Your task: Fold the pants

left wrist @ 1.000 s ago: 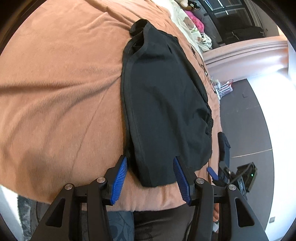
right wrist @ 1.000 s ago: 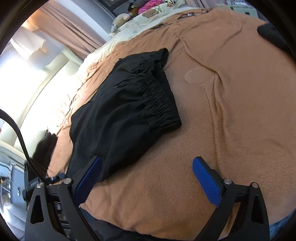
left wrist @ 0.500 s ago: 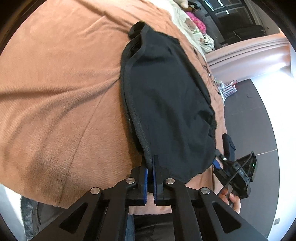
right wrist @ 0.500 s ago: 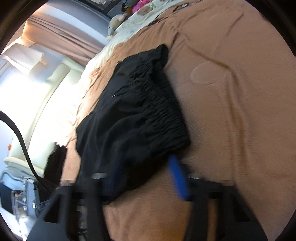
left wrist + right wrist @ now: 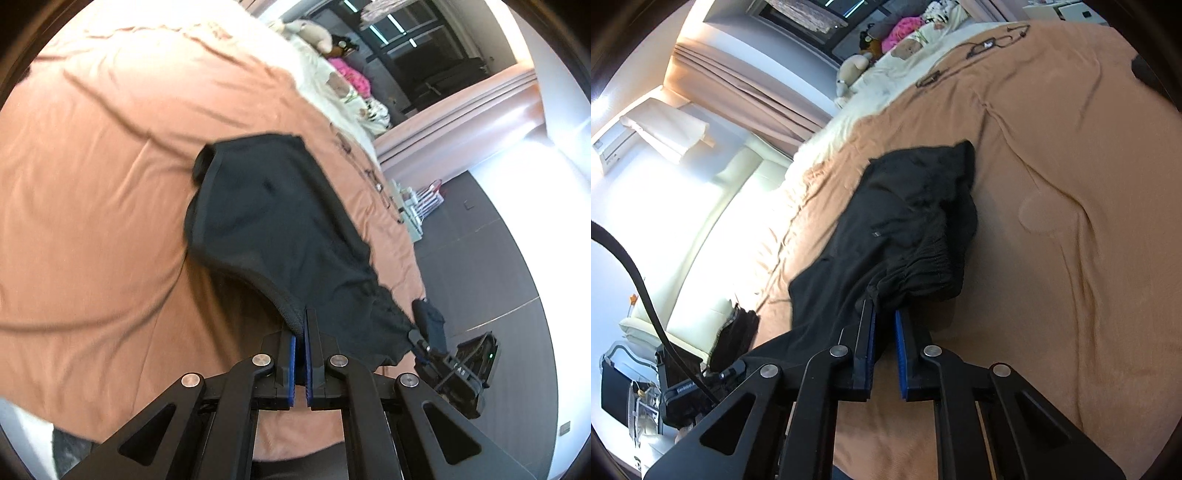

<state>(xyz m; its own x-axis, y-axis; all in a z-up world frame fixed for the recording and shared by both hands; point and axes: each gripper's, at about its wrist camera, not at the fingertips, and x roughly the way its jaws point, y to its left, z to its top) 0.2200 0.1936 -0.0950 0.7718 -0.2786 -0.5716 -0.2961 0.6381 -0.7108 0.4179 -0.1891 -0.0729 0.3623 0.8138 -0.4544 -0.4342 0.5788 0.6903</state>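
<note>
Black pants [image 5: 288, 236] lie partly folded on a brown blanket [image 5: 96, 206]. My left gripper [image 5: 301, 325] is shut on the near hem edge of the pants and lifts it off the blanket. In the right wrist view the pants [image 5: 908, 221] show their gathered elastic waistband. My right gripper [image 5: 884, 314] is shut on the near waistband corner and holds it raised. The far end of the pants still rests on the blanket [image 5: 1071, 184]. The right gripper [image 5: 421, 339] also shows at the right of the left wrist view.
Stuffed toys [image 5: 853, 70] and pillows lie at the bed's far end. A dark cable [image 5: 982, 46] lies on the blanket. Curtains [image 5: 738, 85] and a pale sofa [image 5: 713, 229] stand to the left. Dark floor [image 5: 480, 258] borders the bed's edge.
Both grippers went from open to shut on the near edge of the pants. They have lifted that edge off the blanket and moved it forward, so the pants look shorter.
</note>
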